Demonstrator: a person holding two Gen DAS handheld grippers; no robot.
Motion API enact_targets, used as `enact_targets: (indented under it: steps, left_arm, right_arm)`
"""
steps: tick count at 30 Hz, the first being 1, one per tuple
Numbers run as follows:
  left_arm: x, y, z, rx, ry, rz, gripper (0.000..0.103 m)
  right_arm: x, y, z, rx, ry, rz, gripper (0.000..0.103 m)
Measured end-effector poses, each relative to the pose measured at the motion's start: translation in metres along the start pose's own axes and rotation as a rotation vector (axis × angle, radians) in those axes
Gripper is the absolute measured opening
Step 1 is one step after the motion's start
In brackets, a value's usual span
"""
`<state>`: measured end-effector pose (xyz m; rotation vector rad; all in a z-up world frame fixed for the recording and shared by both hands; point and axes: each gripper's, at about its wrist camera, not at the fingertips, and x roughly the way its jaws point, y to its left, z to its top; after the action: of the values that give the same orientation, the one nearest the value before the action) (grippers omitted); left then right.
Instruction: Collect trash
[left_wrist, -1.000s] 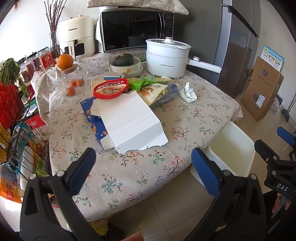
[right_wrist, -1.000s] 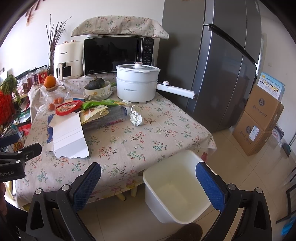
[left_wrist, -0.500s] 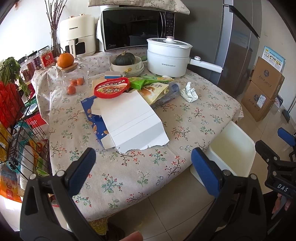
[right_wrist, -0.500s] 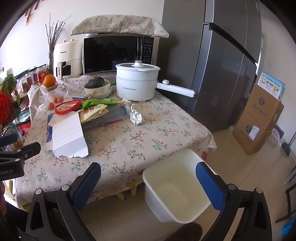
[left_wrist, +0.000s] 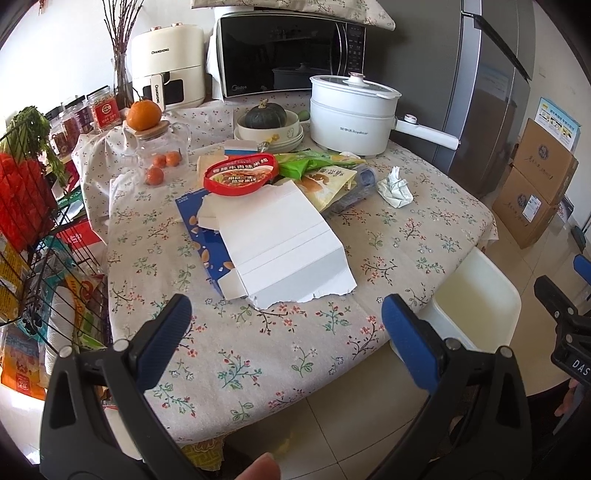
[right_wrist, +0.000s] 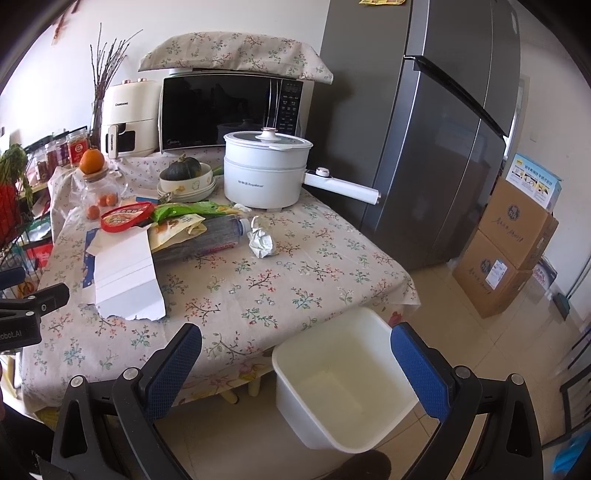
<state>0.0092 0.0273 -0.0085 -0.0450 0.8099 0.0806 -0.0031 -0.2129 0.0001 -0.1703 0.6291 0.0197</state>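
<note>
- Worktop (left_wrist: 424, 236): squarish, covered w/ a beige floral cloth that drapes over the edges.
- Trash sits in a loose heap at the middle-left of the worktop:
  - 1 torn white cardboard sheet (left_wrist: 284, 243), flat, creased, ragged front edge, lying over a blue printed carton (left_wrist: 201, 240).
  - 1 red-rimmed noodle-bowl lid (left_wrist: 242, 174), oval, glossy, tilted on the pile.
  - 1 green crinkly wrapper (left_wrist: 306, 164) & 1 yellowish snack pouch (left_wrist: 325, 184), overlapping.
  - 1 clear ribbed plastic bottle (right_wrist: 207, 236) on its side, partly under the pouch.
  - 1 crumpled white paper ball (left_wrist: 395, 186), apart from the heap, to its right.
- White plastic bin (right_wrist: 343, 373): squarish, smooth, on the tiled floor just beside the worktop's front-right corner.
- Left hand-held gripper (left_wrist: 286, 314): black frame, blue textured pads, fingers wide apart, nothing between; hovers over the front edge.
- Right hand-held gripper (right_wrist: 295, 354): same build, fingers wide apart, over the bin.
- Behind: 1 white electric pot (left_wrist: 351, 110) w/ long handle, 1 black microwave (left_wrist: 291, 55), 1 cream air fryer (left_wrist: 168, 68), 1 dark squash in a bowl (left_wrist: 266, 116).
- Room: steel fridge (right_wrist: 436, 122), 2 stacked cardboard boxes (right_wrist: 509, 251), pale tile floor.
</note>
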Motion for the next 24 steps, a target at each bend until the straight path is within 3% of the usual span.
enact_targets:
  steps: [9, 15, 21, 24]
  left_arm:
    - [0.002, 0.004, 0.007, -0.01, 0.002, -0.005, 0.102]
    - [0.005, 0.029, 0.028, -0.096, 0.036, -0.167, 0.102]
    - [0.034, 0.052, 0.053, -0.145, 0.083, -0.195, 0.102]
    - [0.058, 0.063, 0.064, -0.149, 0.115, -0.175, 0.095]
  right_arm:
    - [-0.004, -0.006, 0.01, 0.013, -0.005, 0.01, 0.103]
    - [0.001, -0.007, 0.033, 0.006, 0.048, 0.067, 0.103]
    - [0.018, 0.004, 0.062, -0.044, 0.119, 0.164, 0.103]
    - [0.039, 0.012, 0.08, -0.084, 0.147, 0.188, 0.103]
